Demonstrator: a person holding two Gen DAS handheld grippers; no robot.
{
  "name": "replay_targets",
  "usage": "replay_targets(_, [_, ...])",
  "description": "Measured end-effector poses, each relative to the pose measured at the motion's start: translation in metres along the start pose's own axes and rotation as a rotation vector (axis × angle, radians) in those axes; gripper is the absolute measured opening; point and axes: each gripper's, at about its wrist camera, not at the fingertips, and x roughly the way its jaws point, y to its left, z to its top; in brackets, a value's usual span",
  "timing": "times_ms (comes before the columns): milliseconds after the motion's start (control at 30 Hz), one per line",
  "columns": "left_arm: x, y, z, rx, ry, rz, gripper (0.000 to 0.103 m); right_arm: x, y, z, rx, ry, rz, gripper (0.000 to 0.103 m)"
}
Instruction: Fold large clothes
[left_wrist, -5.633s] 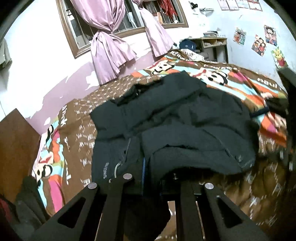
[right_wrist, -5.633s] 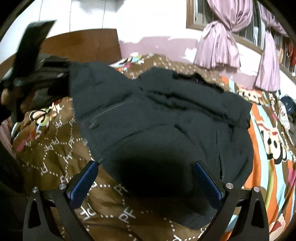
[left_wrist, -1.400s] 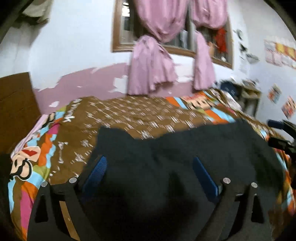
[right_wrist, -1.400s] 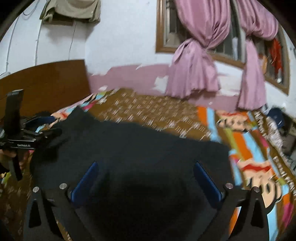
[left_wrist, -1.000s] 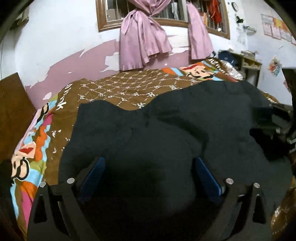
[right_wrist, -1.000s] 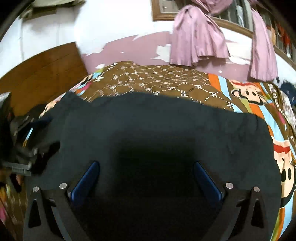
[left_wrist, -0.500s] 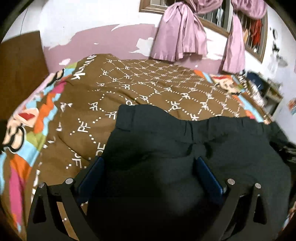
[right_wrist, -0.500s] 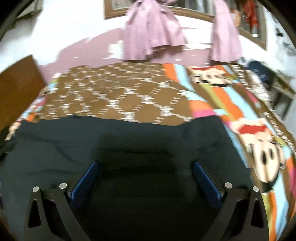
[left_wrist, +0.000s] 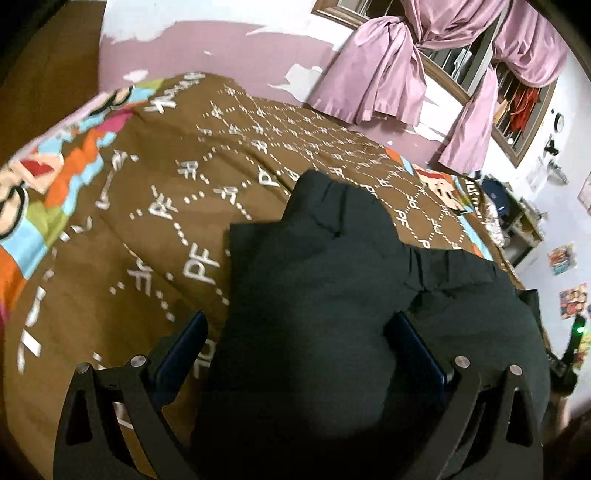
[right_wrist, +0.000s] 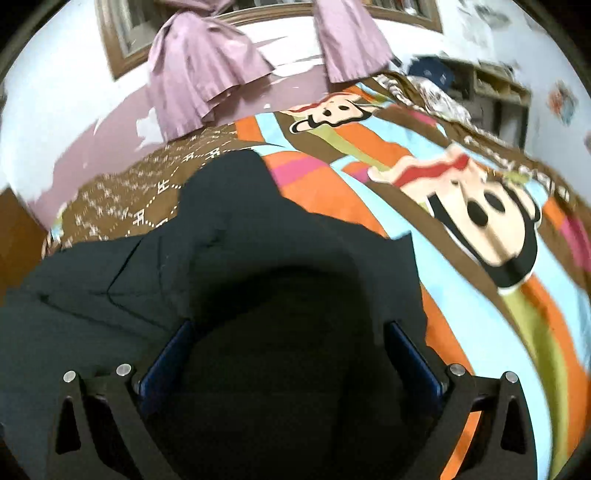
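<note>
My left tool (left_wrist: 295, 347) and right tool (right_wrist: 284, 350) now sit spread over the dark jacket (left_wrist: 332, 280); it has dropped flat onto the bed (left_wrist: 155, 206), ready for 1 more fold.

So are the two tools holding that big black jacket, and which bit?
Neither is. The left tool and right tool are both open wide, with the black jacket bulging loose between their fingers on the bed.

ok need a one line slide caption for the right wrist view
Right gripper, jaws wide open, over a dark jacket spread on a cartoon-print bedspread, pink curtains behind.
</note>
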Motion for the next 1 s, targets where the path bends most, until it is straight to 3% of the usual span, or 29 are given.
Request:
replay_targets(267, [-0.008,-0.003,-0.005,0.014,-0.002,0.011,0.101,-0.002,-0.018,-0.003,0.067,0.0,0.106,0.103])
replay_targets(400, [-0.025,0.003,-0.011,0.035,-0.033,-0.049,0.101,-0.009,-0.033,-0.009,0.134,-0.021,0.196,0.103])
replay_targets(533, [-0.02,0.017,-0.015,0.007,0.019,-0.118,0.101,-0.015,-0.049,-0.018,0.188,-0.021,0.301,0.103])
replay_targets(633, [-0.011,0.025,-0.015,-0.05,0.056,-0.149,0.101,-0.02,-0.049,-0.02,0.171,-0.022,0.314,0.103])
replay_targets(833, [-0.01,0.018,-0.014,-0.011,0.058,-0.109,0.101,-0.018,-0.041,-0.02,0.135,-0.001,0.286,0.103])
replay_targets(1000, [0.003,0.028,-0.016,-0.056,0.108,-0.155,0.102,-0.007,-0.047,-0.02,0.156,0.05,0.323,0.103])
